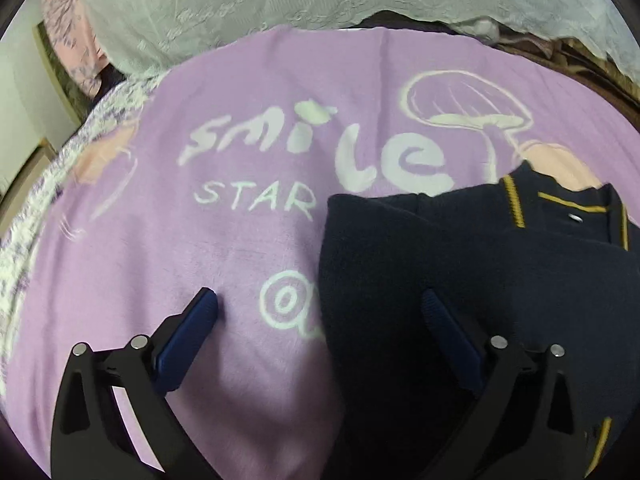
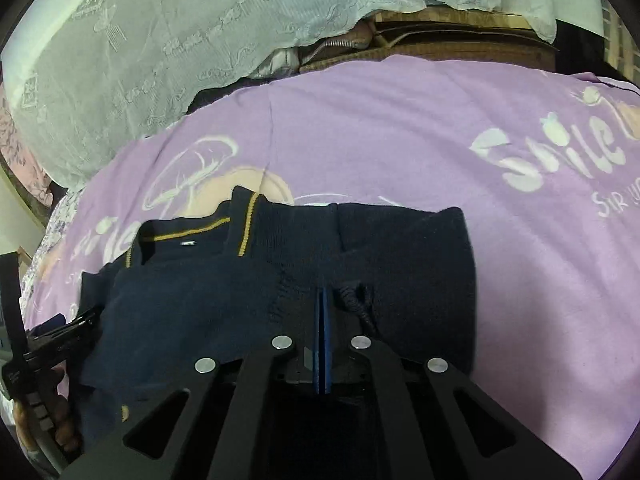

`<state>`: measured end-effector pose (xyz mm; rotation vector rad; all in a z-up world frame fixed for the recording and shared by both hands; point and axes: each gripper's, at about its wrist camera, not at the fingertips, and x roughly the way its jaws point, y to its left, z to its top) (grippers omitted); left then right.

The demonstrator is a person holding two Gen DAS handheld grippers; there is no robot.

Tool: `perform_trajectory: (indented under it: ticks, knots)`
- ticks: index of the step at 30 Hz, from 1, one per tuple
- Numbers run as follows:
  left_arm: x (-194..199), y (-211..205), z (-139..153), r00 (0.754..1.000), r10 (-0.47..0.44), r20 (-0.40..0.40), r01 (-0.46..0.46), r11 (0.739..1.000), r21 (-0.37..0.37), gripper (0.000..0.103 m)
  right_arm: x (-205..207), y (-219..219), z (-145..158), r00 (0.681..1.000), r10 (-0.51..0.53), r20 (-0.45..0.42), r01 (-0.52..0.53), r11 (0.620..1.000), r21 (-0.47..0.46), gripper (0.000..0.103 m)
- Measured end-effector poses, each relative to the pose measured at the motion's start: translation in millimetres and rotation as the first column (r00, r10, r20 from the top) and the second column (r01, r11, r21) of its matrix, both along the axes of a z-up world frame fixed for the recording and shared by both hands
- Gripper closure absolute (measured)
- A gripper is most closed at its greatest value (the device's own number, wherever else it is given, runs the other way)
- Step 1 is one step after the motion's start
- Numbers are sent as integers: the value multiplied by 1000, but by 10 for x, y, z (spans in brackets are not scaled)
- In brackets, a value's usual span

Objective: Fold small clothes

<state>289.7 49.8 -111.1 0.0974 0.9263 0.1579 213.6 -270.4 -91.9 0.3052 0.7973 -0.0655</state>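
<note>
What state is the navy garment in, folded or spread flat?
Partly folded: the navy garment lies in overlapping layers on the purple blanket, a navy layer folded up over its body below the collar.

A purple printed blanket with white bedding behind it

The purple blanket (image 1: 248, 248) covers the whole work surface, printed in pale lettering with "smile" and "STAR" at 12 o'clock from the centre of the left wrist view, a mushroom outline (image 1: 464, 108) at 1 o'clock and a spiral swirl (image 1: 286, 308) at 6 o'clock. A white embossed coverlet (image 2: 160, 52) lies bunched along the far edge, from 10 to 12 o'clock in the right wrist view (its pattern looks floral, though it is blurred). Brown woven bedding (image 2: 440, 48) shows at 1 o'clock beneath it. A pink flowered cloth (image 1: 70, 36) sits at 10 o'clock in the left wrist view.
</note>
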Motion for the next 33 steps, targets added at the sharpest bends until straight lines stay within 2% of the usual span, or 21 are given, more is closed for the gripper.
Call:
perform_trajectory:
  ticks: [1,3,4,6,7,8,9,11,12,14,15,17,19,21,24,29,30,31,32,33]
  knots:
    - [-82,0,63,1000,-19,17,20,999,-32,7,-83,11,77,1000,-4,27,4,1000,-6,97]
    - [-310,-21,222,994,-83,73,91,990,-103,7,-322,111,261,993,45,111,-39,998,-54,97]
    - [-403,-62,260,990,-112,87,120,988,-101,6,-363,165,269,991,71,112,-63,995,-72,97]
    - [-465,-191,150,985,-157,69,161,985,-65,4,-355,249,151,992,112,53,-108,991,-81,97]
    - [-415,-253,2,987,-162,15,163,986,-36,4,-259,274,-42,992,122,-26,-123,990,-72,99]
    - [-360,-281,-114,987,-160,-20,159,987,-24,4,-264,267,-106,993,118,-8,-118,991,-68,99]
    - [-398,-236,-106,991,-136,14,136,989,-53,4,-287,266,-86,993,117,-5,-117,991,-63,100]
    - [-463,-163,-34,992,-129,-14,127,988,-84,5,-418,236,4,995,100,-1,-100,994,-46,99]
    - [-566,-94,-4,993,-117,-12,115,985,-126,5,-525,220,36,995,98,15,-97,995,-31,96]
    - [-834,-5,11,990,-139,-9,134,971,-200,5,-828,231,64,990,132,41,-131,991,-22,96]
    - [-964,7,5,988,-157,-9,151,966,-212,5,-989,273,64,988,146,44,-145,989,-31,96]
    - [-1245,-58,-70,979,-205,-21,196,958,-209,5,-1279,316,-38,982,187,13,-187,982,-32,95]
    - [-1401,-145,-186,969,-240,-57,228,959,-165,4,-1513,297,-179,979,203,-23,-203,979,-27,96]
    - [-1562,-149,-189,967,-248,-51,240,962,-129,4,-1684,252,-190,981,195,-6,-195,981,-14,96]
    - [-1822,-29,-211,963,-259,-69,243,953,-181,4,-1920,174,-196,983,185,-16,-185,983,-11,96]
    - [-2261,117,-182,951,-305,-51,285,928,-240,4,-2412,36,-199,983,181,1,-181,983,3,91]
    - [-2339,147,-187,945,-322,-58,298,919,-257,4,-2451,25,-196,984,180,6,-180,984,2,87]
    - [-2425,168,-193,940,-336,-54,311,913,-265,4,-2558,6,-185,981,192,15,-193,981,8,77]
    - [-2513,171,-196,936,-350,-48,325,907,-269,4,-2643,14,-173,981,196,18,-196,981,-1,65]
    - [-2564,172,-203,932,-359,-46,334,902,-274,4,-2721,24,-162,982,187,14,-186,982,-26,44]
